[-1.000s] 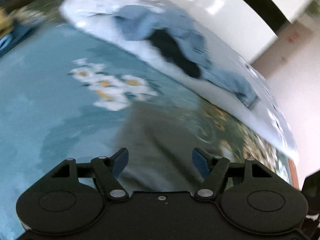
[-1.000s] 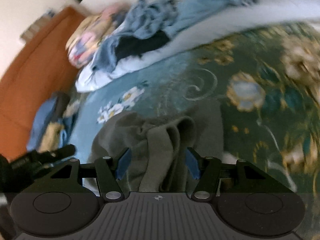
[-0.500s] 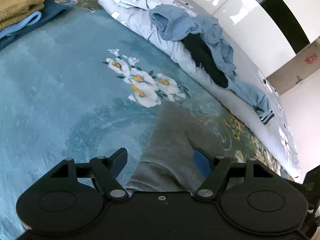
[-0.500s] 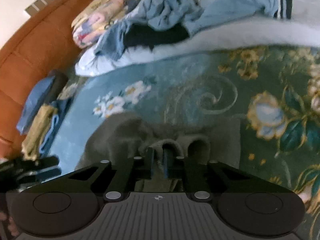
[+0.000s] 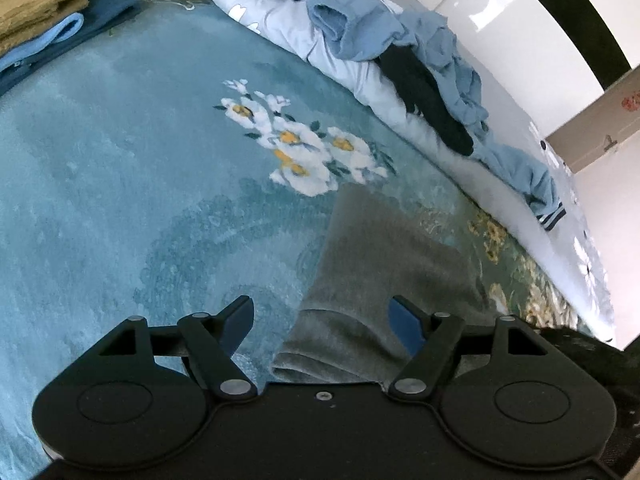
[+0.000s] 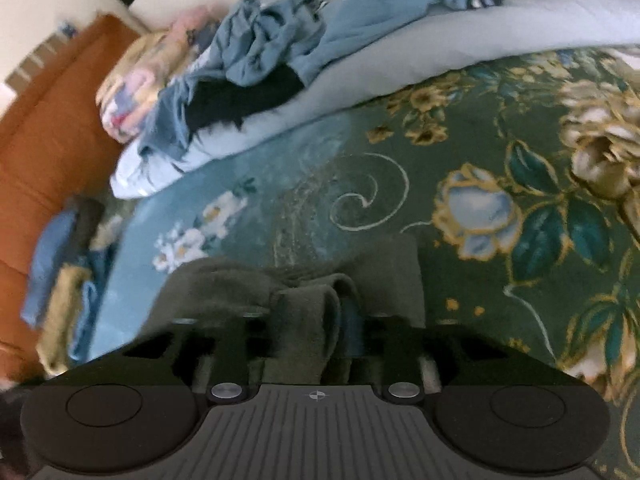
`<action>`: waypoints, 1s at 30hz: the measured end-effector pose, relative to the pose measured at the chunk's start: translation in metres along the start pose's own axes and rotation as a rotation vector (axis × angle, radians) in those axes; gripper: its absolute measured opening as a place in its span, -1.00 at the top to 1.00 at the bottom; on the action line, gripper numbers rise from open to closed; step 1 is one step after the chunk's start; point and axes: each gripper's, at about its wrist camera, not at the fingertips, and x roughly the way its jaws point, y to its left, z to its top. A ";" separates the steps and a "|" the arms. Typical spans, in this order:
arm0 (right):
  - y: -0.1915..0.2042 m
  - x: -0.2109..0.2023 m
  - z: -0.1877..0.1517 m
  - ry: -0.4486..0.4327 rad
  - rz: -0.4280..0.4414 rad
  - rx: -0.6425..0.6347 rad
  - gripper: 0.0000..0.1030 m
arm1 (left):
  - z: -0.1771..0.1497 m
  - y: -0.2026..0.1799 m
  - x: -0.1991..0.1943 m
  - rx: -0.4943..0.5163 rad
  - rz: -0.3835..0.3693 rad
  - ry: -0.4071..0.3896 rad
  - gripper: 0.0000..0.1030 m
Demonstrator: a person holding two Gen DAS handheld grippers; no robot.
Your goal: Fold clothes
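At the far left of the left wrist view a stack of folded clothes (image 5: 38, 20), tan on top of light and dark blue, sits at the edge of the teal floral bedspread (image 5: 120, 168). Lower down, the left gripper (image 5: 322, 326) hovers with its jaws spread wide and nothing between them, above the near end of the grey garment (image 5: 380, 264). That garment lies flat on the bedspread as a long strip whose long axis runs from the gripper up toward the white flower print, its far corner pointing away and its rolled hem nearest the camera. To the right, a pile of unfolded blue and black clothes (image 5: 420, 64) rests on a pale duvet (image 5: 288, 28). In the right wrist view the same stack (image 6: 64, 280) appears at left beside an orange headboard (image 6: 48, 136), and the right gripper (image 6: 310, 320) is closed narrow, pinching a bunched fold of the grey garment (image 6: 308, 312) that rises between its fingers.
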 end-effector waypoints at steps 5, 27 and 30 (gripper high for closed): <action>-0.012 -0.003 -0.015 0.095 0.048 0.002 0.15 | -0.002 0.000 0.011 -0.040 0.010 0.032 -0.42; -0.015 0.028 -0.001 0.123 0.134 -0.005 0.09 | -0.009 -0.009 0.029 -0.044 0.071 0.052 -0.55; -0.019 0.033 0.001 0.150 0.140 -0.003 0.05 | -0.009 -0.010 0.030 -0.046 0.079 0.052 -0.59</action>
